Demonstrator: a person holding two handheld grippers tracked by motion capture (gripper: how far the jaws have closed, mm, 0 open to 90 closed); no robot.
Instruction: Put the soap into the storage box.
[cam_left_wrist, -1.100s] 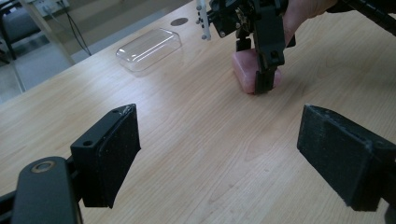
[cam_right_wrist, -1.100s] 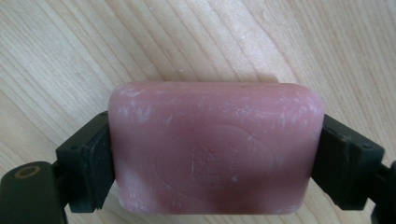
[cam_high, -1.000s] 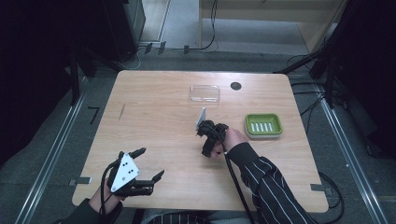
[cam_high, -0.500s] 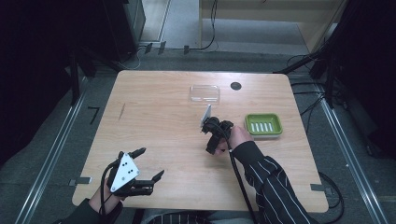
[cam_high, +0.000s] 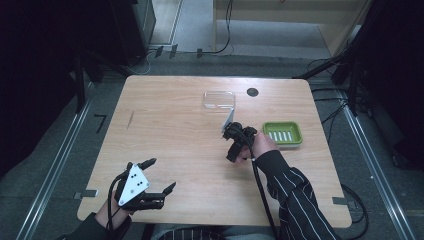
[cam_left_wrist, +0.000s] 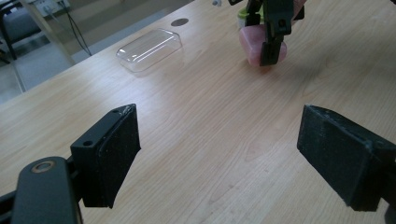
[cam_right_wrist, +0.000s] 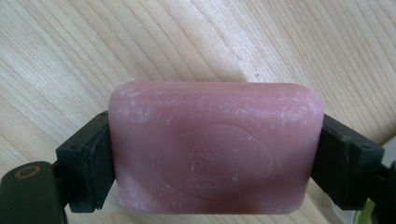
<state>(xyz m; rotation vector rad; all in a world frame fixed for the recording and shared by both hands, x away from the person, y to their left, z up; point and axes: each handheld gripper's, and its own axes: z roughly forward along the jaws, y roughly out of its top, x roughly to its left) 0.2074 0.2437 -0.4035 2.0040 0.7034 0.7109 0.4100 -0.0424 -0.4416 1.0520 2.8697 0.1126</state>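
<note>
Left gripper rests at the near left edge of the table, jaws spread wide with nothing between them and bare wood ahead. Right gripper, right of table centre, is clamped on the pink soap bar, gripped by its two short ends; the left gripper view shows the bar low over the wood, contact with the surface cannot be told. Judgement: pickup is done; placing is left, most likely into the green soap dish just right of the held bar, which appears empty. The clear plastic lid lies apart at the far side, so closing the dish probably follows. Surface: light wood, a small dark round spot at far right. Beyond: grey floor, cables, dark stands and a pale wooden cabinet.
</note>
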